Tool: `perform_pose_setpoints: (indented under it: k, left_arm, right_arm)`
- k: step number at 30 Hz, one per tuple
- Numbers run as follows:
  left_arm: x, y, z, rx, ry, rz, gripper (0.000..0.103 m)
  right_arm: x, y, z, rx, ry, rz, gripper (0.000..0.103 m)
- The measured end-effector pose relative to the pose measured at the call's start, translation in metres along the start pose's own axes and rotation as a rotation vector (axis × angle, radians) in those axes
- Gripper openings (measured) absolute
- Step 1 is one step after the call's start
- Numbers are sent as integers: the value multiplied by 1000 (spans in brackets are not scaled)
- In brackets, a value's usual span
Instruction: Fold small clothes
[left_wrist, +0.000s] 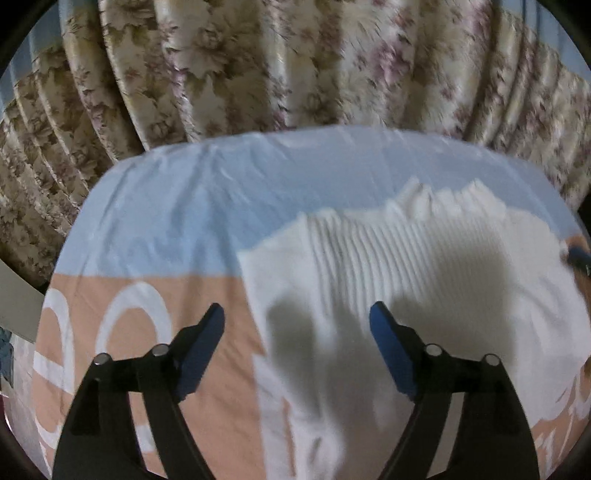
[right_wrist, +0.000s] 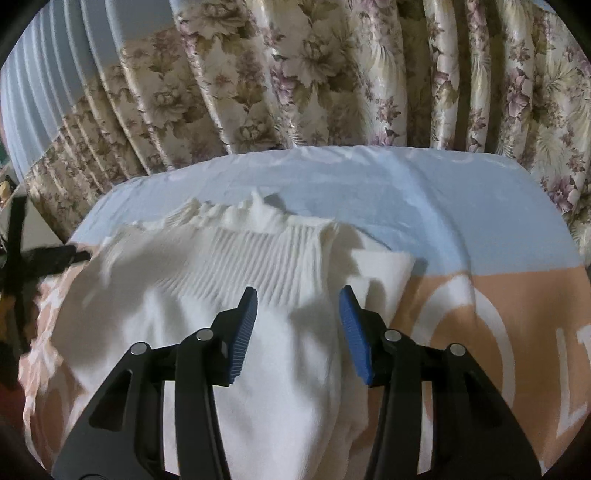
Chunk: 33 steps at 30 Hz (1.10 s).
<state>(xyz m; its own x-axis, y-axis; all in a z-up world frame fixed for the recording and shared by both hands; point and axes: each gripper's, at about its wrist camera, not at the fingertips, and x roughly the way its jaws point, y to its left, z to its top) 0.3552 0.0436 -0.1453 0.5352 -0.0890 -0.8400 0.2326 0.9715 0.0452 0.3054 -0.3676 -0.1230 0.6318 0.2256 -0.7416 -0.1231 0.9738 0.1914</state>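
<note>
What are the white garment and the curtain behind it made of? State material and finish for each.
White garment: looks like a soft knit, matte, with raised vertical ribs across its upper part and a ruffled edge; the fibre cannot be told. Curtain: seems a woven fabric with a satin-like sheen, since its pleats catch highlights; floral print in beige and mauve.

A bed sheet (left_wrist: 177, 206) covers the surface, pale blue along its far edge, peach with large white lettering nearer. Floral pleated curtains (right_wrist: 332, 74) hang just behind the far edge.
</note>
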Motion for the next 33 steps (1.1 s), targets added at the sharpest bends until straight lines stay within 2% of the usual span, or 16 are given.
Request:
perform_pose_setpoints:
  k: [1,2,3,4,5,7,10,14,15,18,19,21,25,29,31,33]
  left_arm:
    - [6,-3,-2,-2,24,-10,46]
    - [12,-4,-5,-14,49,-33,35]
    - [14,-5,-7,-34,49,-50,35]
    - [13,-6,-8,-34,40,-44,34]
    - [12,-8,-9,-28,38,-39,32]
    - [10,-11,-9,-22,33,-38,27]
    - [11,-12,-9,-14,32,-33,27]
    - [12,-12,-9,-6,26,-21,29]
    - [12,-12,-10,-4,23,-18,29]
    - [12,-14,-10,3,18,14,36]
    - [11,-15,-10,4,16,24,42]
    - [7,-15,-11,6,13,21,45]
    - [-4,-18,-15,22,-2,39,52]
    - [-17,-21,-19,39,-16,47,60]
    - [-25,-24,-21,38,-22,36,62]
    - [-31,-29,-24,40,-30,28,65]
  right_arm:
    - [11,-2,5,-2,17,-11,47]
    - [18,-3,7,0,30,-7,45]
    - [23,-3,8,4,42,-1,32]
    - [30,-3,9,-5,58,-4,12]
    - [33,-1,9,-24,56,-33,9]
    - [26,2,10,-56,11,-68,7]
    - [15,2,9,-93,-46,-123,7]
    - [35,-6,3,-94,8,-147,8]
    - [35,-8,3,-91,5,-148,10]
    - [25,-14,6,-57,-6,-130,31]
    - [20,-15,6,-47,-15,-116,32]
    - [5,-17,7,-34,-35,-100,37]
    - [-21,-13,-2,-29,-53,-88,54]
    - [-34,-5,-23,-34,-30,-82,57]
    - [-40,0,-34,-24,-24,-75,66]
    - [-45,4,-45,-13,-25,-66,69]
